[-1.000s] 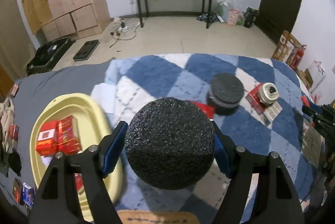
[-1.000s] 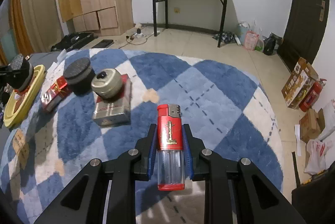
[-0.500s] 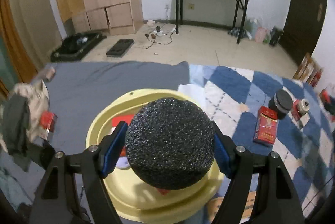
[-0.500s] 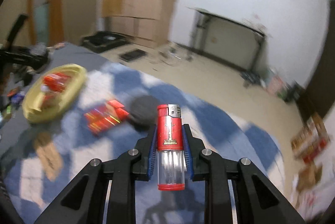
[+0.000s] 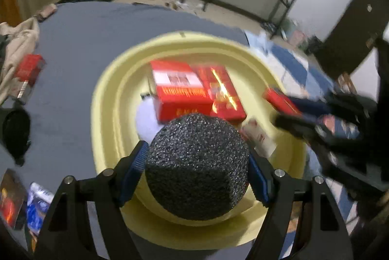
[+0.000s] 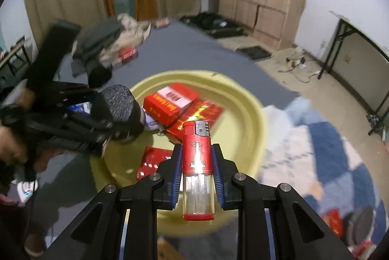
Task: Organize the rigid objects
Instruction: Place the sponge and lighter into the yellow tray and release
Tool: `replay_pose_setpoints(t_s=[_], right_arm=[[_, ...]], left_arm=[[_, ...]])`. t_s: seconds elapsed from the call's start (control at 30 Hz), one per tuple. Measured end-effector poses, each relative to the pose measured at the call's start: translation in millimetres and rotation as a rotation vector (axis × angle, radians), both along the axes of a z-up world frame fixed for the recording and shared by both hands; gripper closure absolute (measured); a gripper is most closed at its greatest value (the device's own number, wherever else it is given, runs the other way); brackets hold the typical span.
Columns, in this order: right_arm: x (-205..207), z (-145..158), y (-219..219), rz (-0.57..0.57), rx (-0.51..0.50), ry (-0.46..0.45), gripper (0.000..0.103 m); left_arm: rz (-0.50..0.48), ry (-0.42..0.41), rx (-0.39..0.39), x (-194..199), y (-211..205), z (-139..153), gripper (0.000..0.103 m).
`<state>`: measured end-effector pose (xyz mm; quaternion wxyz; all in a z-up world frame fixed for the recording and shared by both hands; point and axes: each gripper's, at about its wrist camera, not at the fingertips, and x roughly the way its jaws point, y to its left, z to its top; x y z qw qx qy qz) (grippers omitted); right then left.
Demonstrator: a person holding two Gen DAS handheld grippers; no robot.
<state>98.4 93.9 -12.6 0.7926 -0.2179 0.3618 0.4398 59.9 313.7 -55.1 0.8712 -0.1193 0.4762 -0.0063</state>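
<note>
we are at the drop-off step: our left gripper (image 5: pixel 197 172) clamps the black foam puck (image 5: pixel 197 166) over the yellow tray (image 5: pixel 109 99), and our right gripper (image 6: pixel 197 171) pinches the red lighter (image 6: pixel 197 167) above the same tray, beside the red boxes (image 6: pixel 170 102). next, we judge, each needs lowering into a bare patch, then fingers spread.

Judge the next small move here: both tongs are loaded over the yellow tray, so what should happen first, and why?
Probably lower the left tongs and release the black foam puck onto bare yellow tray. It already hangs over the tray near the red boxes, while the right tongs, gripping the red lighter, are close beside and could collide.
</note>
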Motion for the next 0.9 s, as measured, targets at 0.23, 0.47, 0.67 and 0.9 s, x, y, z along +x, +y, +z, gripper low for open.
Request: replay_pose_setpoints(t_s=[0.23, 0.47, 0.67, 0.9], right_arm=[[32, -38, 39, -0.024, -0.105, 0.026, 0.081], [32, -47, 56, -0.031, -0.113, 0.034, 0.08], [26, -31, 46, -0.053, -0.06, 0.032, 0.041], [25, 17, -11, -0.145, 0.089, 0.046, 0.011]], left_arm=[[-0.068, 0.013, -0.001, 4, -9, -27, 0.025], [-0.082, 0.015, -0.038, 7, -16, -27, 0.008], [-0.152, 0.036, -0.048, 1, -13, -16, 0.0], [-0.153, -0.069, -0.056, -12, -1, 43, 0.0]])
